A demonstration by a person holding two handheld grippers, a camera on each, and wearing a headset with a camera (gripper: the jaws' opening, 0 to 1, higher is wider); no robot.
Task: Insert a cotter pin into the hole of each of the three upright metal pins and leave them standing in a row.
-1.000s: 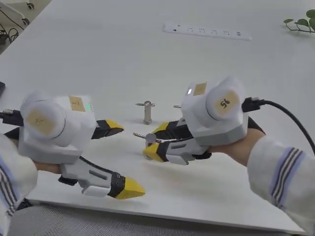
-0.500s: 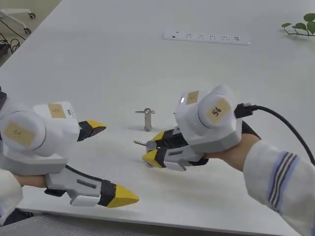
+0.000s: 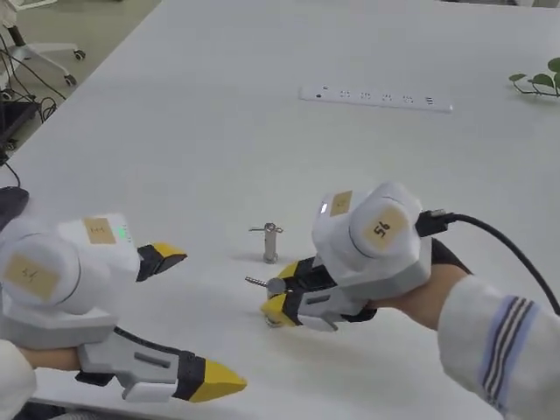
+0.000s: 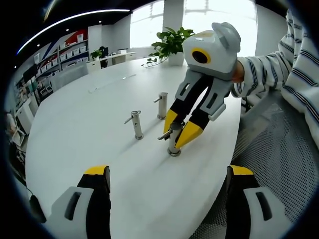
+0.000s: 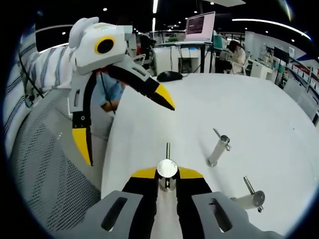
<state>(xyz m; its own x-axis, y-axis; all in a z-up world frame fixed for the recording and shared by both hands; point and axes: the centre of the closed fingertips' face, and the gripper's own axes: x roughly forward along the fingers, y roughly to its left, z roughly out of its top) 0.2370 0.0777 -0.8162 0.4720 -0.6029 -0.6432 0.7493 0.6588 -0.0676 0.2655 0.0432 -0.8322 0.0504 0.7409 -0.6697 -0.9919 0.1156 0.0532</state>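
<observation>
Nearest silver metal pin [image 4: 173, 143], a short upright cylinder on the white workbench [image 3: 219, 131], sits clamped between the yellow-tipped jaws of the white right gripper [image 3: 282, 291]. A thin wire cotter pin [image 3: 255, 282] pokes out of its head toward the left. Over the last second the white left gripper [image 3: 197, 317] has drawn back toward the near left edge with its jaws spread wide and carrying nothing, so the gap between its upper tip and the clamped pin has grown. The right gripper has kept its grip, and the headset camera has drifted a little. That retreat suggests the last insertion is finished. The second silver pin [image 3: 269, 242], just beyond the clamped one, and the third silver pin [image 4: 162, 105] each appear to carry a cotter pin of their own near the top in the left gripper view. What seems left is the row, since the clamped pin stands nearer than the other two rather than in line with them. In the head view the third pin lies behind the right gripper's body. In the right gripper view the jaws cover the clamped pin's shaft and base, so its footing on the workbench cannot be judged there. Whether each wire passes fully through its hole is too small to tell.
</observation>
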